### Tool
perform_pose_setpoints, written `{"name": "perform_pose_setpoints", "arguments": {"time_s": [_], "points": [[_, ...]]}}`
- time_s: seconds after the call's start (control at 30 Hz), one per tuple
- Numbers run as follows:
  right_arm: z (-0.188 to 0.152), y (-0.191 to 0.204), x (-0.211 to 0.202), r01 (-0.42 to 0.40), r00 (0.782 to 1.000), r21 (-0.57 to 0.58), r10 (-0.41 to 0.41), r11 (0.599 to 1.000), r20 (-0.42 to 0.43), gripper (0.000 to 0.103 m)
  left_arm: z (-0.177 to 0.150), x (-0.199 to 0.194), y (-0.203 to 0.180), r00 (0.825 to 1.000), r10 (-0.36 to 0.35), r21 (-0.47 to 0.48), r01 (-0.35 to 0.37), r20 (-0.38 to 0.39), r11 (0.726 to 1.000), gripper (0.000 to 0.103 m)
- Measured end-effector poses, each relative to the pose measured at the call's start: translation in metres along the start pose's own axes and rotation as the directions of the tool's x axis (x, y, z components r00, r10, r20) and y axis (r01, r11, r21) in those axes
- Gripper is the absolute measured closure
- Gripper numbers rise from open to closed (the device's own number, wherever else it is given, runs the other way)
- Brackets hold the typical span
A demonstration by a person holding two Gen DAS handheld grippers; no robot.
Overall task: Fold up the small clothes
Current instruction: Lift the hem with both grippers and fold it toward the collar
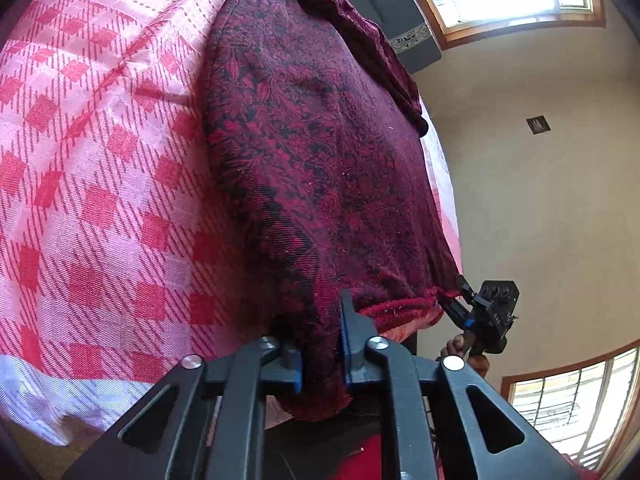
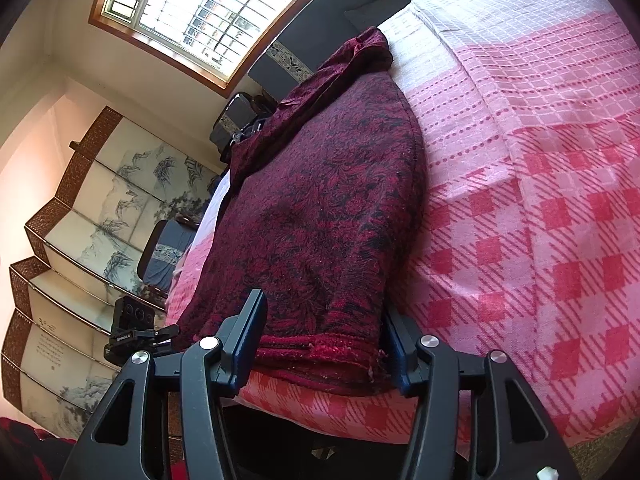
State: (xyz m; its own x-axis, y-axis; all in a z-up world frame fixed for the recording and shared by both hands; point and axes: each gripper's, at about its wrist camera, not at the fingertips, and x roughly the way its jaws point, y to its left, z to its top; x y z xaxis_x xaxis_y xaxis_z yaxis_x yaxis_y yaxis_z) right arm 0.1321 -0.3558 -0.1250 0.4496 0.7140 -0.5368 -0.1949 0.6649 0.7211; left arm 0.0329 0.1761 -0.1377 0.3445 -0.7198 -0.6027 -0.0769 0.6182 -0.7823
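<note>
1. Task item: a maroon patterned cloth [image 1: 320, 160] lay flat along the pink checked bedspread [image 1: 100, 160], its near hem hanging at the bed's edge. A second, plainer maroon garment [image 2: 352, 64] lay crumpled at its far end, touching it.
2. Left gripper [image 1: 320, 340]: narrow, clamped on a bunched near corner of the cloth, with fabric gathered thickly between the pads.
3. Right gripper [image 2: 324, 312]: jaws about half apart, astride the other end of the near hem. The cloth lay between the fingers, but no firm pinch was evident.
4. Risk, uneven hold: with only one corner secured, any lift would likely have raised one side alone, skewing the fold and dragging the cloth askew.
5. Risk, wrong layers: the hem looked doubled, so the right jaws might have caught only the top layer, or taken the bedspread along with it.
6. Risk, bunching: the wad in the left jaws could have carried a crease into the fold or slipped out under pull.
7. Risk, snagging: the far garment, resting on the cloth's end, might have been dragged along or toppled off the bed.
8. Containers: none in use on the bed. A dark case-like object [image 2: 236, 120] stood beyond the bed's far side; its contents could not be told.
</note>
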Motion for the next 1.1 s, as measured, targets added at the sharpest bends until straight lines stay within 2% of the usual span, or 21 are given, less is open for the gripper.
{"name": "perform_pose_setpoints", "arguments": {"time_s": [0.1, 0.13, 0.17, 0.2, 0.3, 0.37, 0.43, 0.5, 0.63, 0.8, 0.97, 1.1], "points": [[0.001, -0.004, 0.003, 0.033, 0.999, 0.015, -0.032, 0.999, -0.009, 0.067, -0.005, -0.003, -0.002, 0.999, 0.017, 0.013, -0.017, 0.037, 1.0, 0.092], [0.001, -0.01, 0.005, 0.053, 0.998, 0.036, -0.052, 0.998, -0.024, 0.084, -0.006, -0.005, -0.004, 0.998, 0.023, 0.027, -0.025, 0.053, 0.999, 0.092], [0.002, -0.017, 0.006, 0.05, 0.998, 0.065, -0.049, 0.997, -0.028, 0.094, -0.008, -0.007, -0.007, 0.997, 0.028, 0.04, -0.031, 0.071, 0.999, 0.092], [0.002, -0.022, 0.005, 0.025, 0.999, 0.096, -0.023, 0.995, -0.022, 0.094, -0.009, -0.009, -0.01, 0.996, 0.032, 0.052, -0.037, 0.088, 0.998, 0.092], [0.002, -0.022, 0.001, 0.014, 1.0, 0.106, -0.013, 0.994, -0.013, 0.094, -0.013, -0.02, -0.022, 0.988, 0.036, 0.091, -0.05, 0.153, 0.995, 0.092], [0.002, -0.02, -0.005, -0.062, 0.998, 0.137, 0.06, 0.989, 0.015, 0.094, -0.012, -0.03, -0.028, 0.976, -0.017, 0.107, -0.007, 0.215, 0.994, 0.092], [0.003, -0.017, -0.013, -0.093, 0.995, 0.132, 0.088, 0.987, 0.042, 0.095, -0.012, -0.041, -0.034, 0.966, -0.033, 0.136, -0.003, 0.258, 0.991, 0.092], [0.002, -0.023, -0.015, -0.088, 0.996, 0.146, 0.082, 0.985, 0.044, 0.095, -0.014, -0.043, -0.034, 0.965, -0.027, 0.157, -0.015, 0.261, 0.988, 0.092], [-0.006, -0.031, -0.014, -0.098, 0.995, 0.179, 0.093, 0.979, 0.032, 0.095, -0.021, -0.038, -0.018, 0.972, -0.015, 0.125, -0.015, 0.233, 0.992, 0.092], [-0.008, -0.024, -0.019, -0.117, 0.993, 0.166, 0.11, 0.979, 0.048, 0.095, -0.026, -0.041, -0.015, 0.966, -0.02, 0.106, -0.008, 0.258, 0.994, 0.092], [-0.012, -0.016, -0.028, -0.159, 0.987, 0.169, 0.15, 0.973, 0.065, 0.095, -0.031, -0.05, -0.021, 0.957, -0.052, 0.145, 0.01, 0.286, 0.989, 0.092], [-0.018, -0.007, -0.037, -0.176, 0.984, 0.161, 0.166, 0.971, 0.072, 0.095, -0.035, -0.053, -0.026, 0.961, -0.05, 0.186, -0.002, 0.272, 0.983, 0.092]]}}
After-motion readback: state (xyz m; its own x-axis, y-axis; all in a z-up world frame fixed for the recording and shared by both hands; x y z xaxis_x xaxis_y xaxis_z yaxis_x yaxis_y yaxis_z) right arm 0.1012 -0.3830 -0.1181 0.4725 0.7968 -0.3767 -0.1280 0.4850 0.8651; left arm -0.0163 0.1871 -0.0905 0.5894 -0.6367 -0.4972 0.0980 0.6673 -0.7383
